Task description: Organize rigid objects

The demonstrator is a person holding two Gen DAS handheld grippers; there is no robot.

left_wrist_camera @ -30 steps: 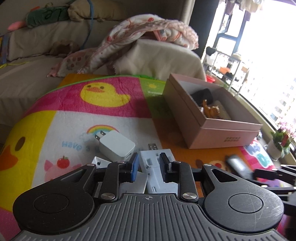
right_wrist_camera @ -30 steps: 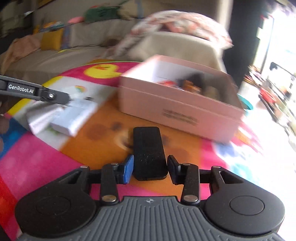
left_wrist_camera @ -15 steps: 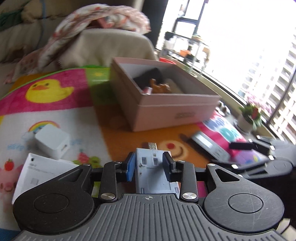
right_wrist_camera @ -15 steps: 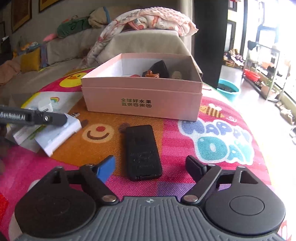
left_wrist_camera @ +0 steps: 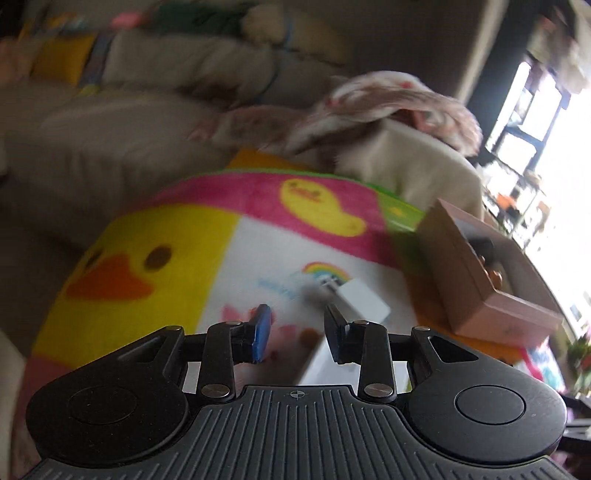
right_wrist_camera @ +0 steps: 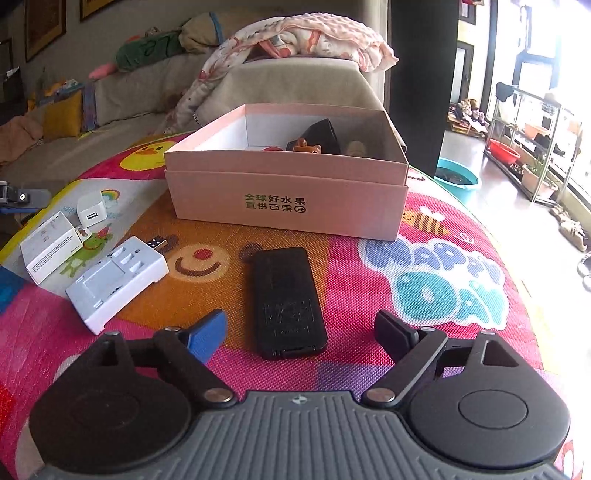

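Observation:
A black remote lies flat on the colourful play mat, and my right gripper stands wide open around its near end without touching it. Behind it an open pink box holds a black item and an orange figure. To the left lie a pale blue charger, a small white box, a white plug adapter and a USB dongle. In the blurred left wrist view, my left gripper is open and empty, hovering over the mat near the adapter.
A beige sofa with cushions and a patterned blanket rises behind the mat. On the floor to the right are a teal basin and a metal shelf rack. The mat's right half carries only printed letters.
My left gripper let go of the pale blue charger, which now lies on the mat, and swung back to the left. My right gripper opened wide off the black remote.

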